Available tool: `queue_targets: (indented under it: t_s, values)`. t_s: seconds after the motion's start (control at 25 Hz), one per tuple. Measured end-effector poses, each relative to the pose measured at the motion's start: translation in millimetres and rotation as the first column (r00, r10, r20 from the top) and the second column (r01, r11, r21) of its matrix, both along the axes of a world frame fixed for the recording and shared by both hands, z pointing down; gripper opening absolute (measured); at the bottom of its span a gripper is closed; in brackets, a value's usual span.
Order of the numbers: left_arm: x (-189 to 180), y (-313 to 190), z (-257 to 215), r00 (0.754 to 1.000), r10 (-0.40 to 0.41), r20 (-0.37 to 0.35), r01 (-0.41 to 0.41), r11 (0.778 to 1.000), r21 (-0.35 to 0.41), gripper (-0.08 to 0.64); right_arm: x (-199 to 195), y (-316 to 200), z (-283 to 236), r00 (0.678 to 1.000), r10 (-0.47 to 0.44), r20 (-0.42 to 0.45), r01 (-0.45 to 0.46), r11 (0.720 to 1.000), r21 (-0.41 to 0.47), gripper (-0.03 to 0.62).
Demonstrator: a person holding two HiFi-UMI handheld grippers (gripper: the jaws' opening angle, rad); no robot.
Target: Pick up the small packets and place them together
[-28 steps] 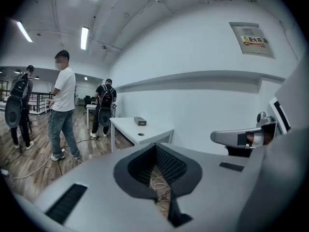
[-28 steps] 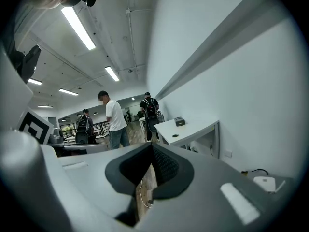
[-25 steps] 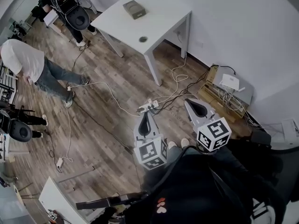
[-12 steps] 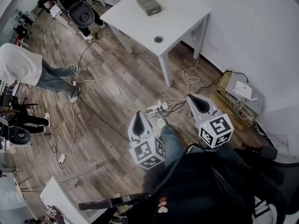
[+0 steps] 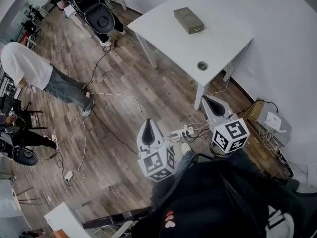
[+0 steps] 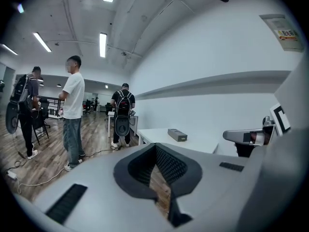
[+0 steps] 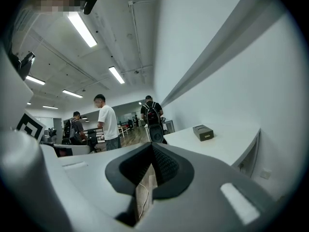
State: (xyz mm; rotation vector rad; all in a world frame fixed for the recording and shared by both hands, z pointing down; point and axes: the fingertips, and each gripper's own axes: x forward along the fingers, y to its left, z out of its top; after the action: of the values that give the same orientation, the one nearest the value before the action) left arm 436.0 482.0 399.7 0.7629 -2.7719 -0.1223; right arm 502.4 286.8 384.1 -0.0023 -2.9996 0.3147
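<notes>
Brown wooden planks are laid across the floor (image 5: pixel 129 88) of a big, bright room. White cables are spread over it, and a white plug strip (image 5: pixel 182 131) lies among them. A white table with thin legs (image 5: pixel 218 38) is set close to the white wall. On its top a small flat grey box (image 5: pixel 188 20) is seen towards the far side, and a round grey hole (image 5: pixel 202 65) is cut near the front edge. Nothing else can be made out on the table. No small packets are seen anywhere. Whether they are kept in the grey box cannot be told.

The left gripper (image 5: pixel 148 123) and the right gripper (image 5: pixel 206 99) are held side by side above the floor, short of the table and pointed towards it. In each gripper view the two dark ribbed jaws are pressed together at the tips, and nothing is caught between them. Only floor and cable are seen through the gap behind the tips. Both tools are clenched and empty.

A person in a white shirt (image 5: pixel 29 68) is seen far to the left. A person with a black backpack (image 5: pixel 96 9) is seen by another desk at the back.

The task is judged as not yet begun. Packets like these are likely to be light, thin and soft, and maybe a bit slippery. They could be bent or crushed if squeezed hard. Each one is best taken by a flat edge or across its middle with a gentle pinch, once the jaws have been opened.
</notes>
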Motion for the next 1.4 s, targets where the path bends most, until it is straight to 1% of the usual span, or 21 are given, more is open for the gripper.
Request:
queue_targets:
  t_s: [0.12, 0.24, 0.36, 0.44, 0.64, 0.8, 0.96, 1.12, 1.28, 1.4]
  values:
    - [-29, 20, 6, 0.999, -0.025, -0.023, 0.026, 1.000, 0.009, -0.002, -30, 10, -2, 1.000, 0.011, -0.002, -0.011, 1.000, 0.025, -0.006]
    - [-48, 29, 15, 0.998, -0.045, -0.053, 0.046, 0.999, 0.014, -0.002, -52, 9, 1, 0.999, 0.025, -0.025, -0.024, 0.999, 0.035, -0.007]
    - [-65, 37, 21, 0.996, -0.072, -0.059, 0.073, 0.997, 0.015, -0.002, -74, 5, 4, 0.999, 0.033, -0.037, -0.032, 0.999, 0.038, -0.006]
    - [-79, 42, 24, 0.993, -0.097, -0.061, 0.099, 0.995, 0.023, -0.002, -94, 4, 4, 0.999, 0.020, -0.034, -0.018, 0.999, 0.046, -0.006]
    - [-133, 45, 35, 0.984, -0.158, -0.082, 0.160, 0.987, 0.023, -0.002, -164, 8, 8, 0.999, -0.043, -0.026, 0.045, 0.997, 0.065, -0.006]
    - [-197, 31, 43, 0.980, -0.178, -0.089, 0.178, 0.984, -0.002, -0.002, -236, -2, 14, 0.997, -0.071, -0.014, 0.072, 0.996, 0.059, -0.006]
    - [-279, 3, 40, 0.984, -0.163, -0.079, 0.160, 0.986, -0.038, -0.002, -313, -33, 17, 0.997, -0.072, -0.008, 0.072, 0.997, 0.029, -0.006]
    - [-367, -29, 26, 0.994, -0.106, -0.027, 0.104, 0.994, -0.041, -0.002, -378, -58, 10, 0.998, -0.057, 0.020, 0.057, 0.998, 0.014, -0.006]
    - [-421, -63, 19, 1.000, -0.022, 0.009, 0.022, 0.999, -0.038, -0.002, -413, -83, 11, 0.999, -0.003, 0.032, 0.003, 1.000, 0.009, -0.006]
    - [-457, -111, 4, 1.000, 0.019, 0.014, -0.018, 0.999, -0.048, -0.002, -435, -129, 0, 0.998, 0.044, 0.040, -0.044, 0.999, 0.005, -0.007]
